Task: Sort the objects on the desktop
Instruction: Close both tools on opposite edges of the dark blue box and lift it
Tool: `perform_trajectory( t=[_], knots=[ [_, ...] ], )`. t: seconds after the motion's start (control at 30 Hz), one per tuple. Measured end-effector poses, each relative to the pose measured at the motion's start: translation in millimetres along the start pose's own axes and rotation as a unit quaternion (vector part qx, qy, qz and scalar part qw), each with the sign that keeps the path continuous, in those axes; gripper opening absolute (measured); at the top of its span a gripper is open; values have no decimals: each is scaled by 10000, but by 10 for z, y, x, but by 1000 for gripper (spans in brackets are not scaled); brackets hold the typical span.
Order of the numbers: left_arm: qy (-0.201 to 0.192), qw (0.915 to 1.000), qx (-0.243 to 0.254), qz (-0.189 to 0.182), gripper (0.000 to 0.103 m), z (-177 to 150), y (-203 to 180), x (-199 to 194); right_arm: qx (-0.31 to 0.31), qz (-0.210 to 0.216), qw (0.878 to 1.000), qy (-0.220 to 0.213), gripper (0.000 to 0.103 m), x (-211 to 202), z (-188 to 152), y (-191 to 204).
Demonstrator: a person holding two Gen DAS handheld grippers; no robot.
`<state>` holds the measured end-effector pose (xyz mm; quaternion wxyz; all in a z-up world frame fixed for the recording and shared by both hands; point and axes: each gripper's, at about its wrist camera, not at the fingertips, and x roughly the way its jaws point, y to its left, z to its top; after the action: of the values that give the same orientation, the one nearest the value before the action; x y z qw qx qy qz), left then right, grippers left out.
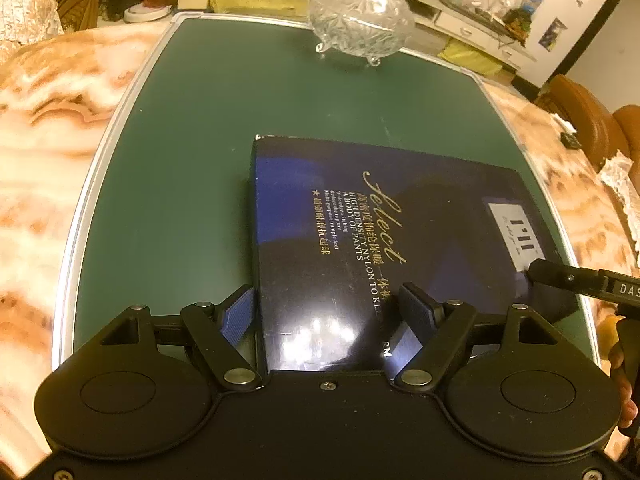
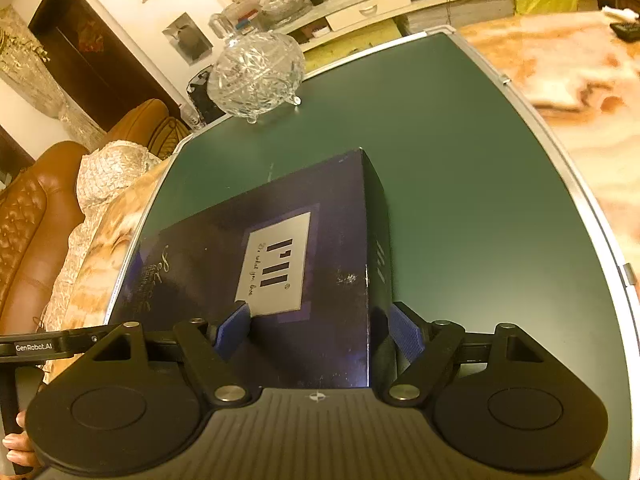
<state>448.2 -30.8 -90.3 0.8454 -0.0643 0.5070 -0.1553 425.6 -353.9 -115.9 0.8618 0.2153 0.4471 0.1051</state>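
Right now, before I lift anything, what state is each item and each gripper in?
Dark blue box: closed, lying flat on the green mat, printed face up.
Glass candy dish: lid on, upright on its feet at the mat's far edge.
Left gripper: clamped across the box's near left corner.
Right gripper: clamped across the box's near right corner.

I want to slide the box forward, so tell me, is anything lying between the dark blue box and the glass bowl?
Nothing: only bare green mat lies between the dark blue box and the glass bowl. Both wrist views show it.
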Motion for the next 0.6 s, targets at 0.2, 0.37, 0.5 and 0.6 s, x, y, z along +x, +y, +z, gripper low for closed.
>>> perform_trajectory(
  t=[0.2, 0.37, 0.5, 0.6],
  knots=[
    [-76, 9999, 106, 66, 77, -78, -96, -205, -74, -7, 10000, -54, 80, -194, -81, 81],
    [-130, 9997, 211, 82, 77, -180, -180, -445, -142, -2, 9998, -111, 80, -411, -164, 171],
    [-205, 9994, 281, 68, 77, -313, -250, -687, -171, -6, 9997, -182, 80, -631, -256, 256],
    [-256, 9991, 321, 65, 77, -439, -305, -871, -182, -22, 9996, -210, 80, -806, -354, 323]
  ],
)
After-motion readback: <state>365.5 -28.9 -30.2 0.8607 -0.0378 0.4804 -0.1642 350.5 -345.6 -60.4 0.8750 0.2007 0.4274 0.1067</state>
